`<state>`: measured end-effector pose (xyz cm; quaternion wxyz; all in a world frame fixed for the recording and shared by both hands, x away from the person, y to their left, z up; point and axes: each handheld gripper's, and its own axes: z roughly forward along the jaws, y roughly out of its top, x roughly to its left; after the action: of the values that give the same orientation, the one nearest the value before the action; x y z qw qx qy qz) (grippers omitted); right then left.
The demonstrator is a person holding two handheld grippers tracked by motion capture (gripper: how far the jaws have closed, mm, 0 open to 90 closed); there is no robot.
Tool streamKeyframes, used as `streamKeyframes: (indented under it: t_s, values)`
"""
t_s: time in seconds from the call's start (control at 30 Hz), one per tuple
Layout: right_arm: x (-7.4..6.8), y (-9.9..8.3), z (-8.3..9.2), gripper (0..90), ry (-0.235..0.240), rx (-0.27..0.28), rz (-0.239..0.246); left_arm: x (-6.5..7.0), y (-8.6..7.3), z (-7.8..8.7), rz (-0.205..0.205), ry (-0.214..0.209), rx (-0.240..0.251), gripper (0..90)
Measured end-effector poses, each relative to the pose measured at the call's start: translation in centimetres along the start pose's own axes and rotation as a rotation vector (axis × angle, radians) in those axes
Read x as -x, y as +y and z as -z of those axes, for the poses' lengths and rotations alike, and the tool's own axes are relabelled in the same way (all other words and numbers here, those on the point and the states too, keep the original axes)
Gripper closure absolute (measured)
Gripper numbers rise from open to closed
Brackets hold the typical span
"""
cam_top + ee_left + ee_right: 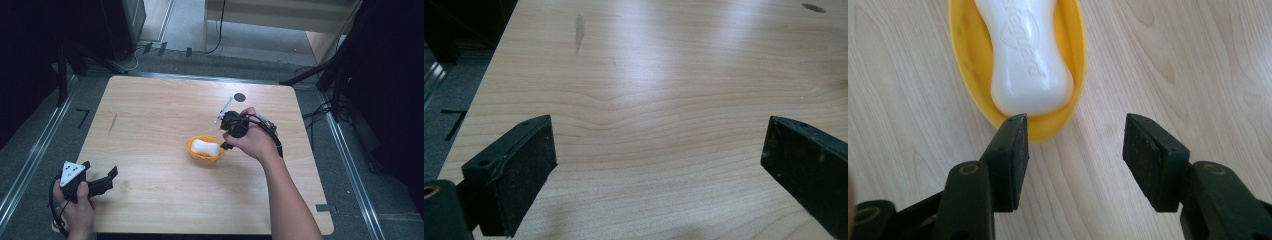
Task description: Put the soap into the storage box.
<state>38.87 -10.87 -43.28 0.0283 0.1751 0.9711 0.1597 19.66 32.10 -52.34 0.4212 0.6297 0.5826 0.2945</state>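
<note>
Only lettering I can spot is raised on the white soap bar [1030, 55] in the yellow dish [964, 60]; the visible part looks like "eguard", start cut off.

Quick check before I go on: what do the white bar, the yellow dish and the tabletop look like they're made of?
White bar: likely soap, matte and waxy, with raised lettering. Yellow dish: probably plastic, smooth with a slight sheen. Table: light wood or wood-look laminate, grain lines visible, soft glare.

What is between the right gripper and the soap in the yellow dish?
Nothing visible. The right gripper hangs open just beside the yellow dish, and the white soap lies in it uncovered, with bare table around.
</note>
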Motion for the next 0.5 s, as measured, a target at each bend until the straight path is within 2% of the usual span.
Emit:
streamKeyframes:
  t_s: [0.5]
  values:
    - [0.9, -4.9, 0.2, 44.9, -0.003, -0.012, -0.087, 0.0, 0.0, 0.0, -0.002, 0.002, -0.002, 1.6]
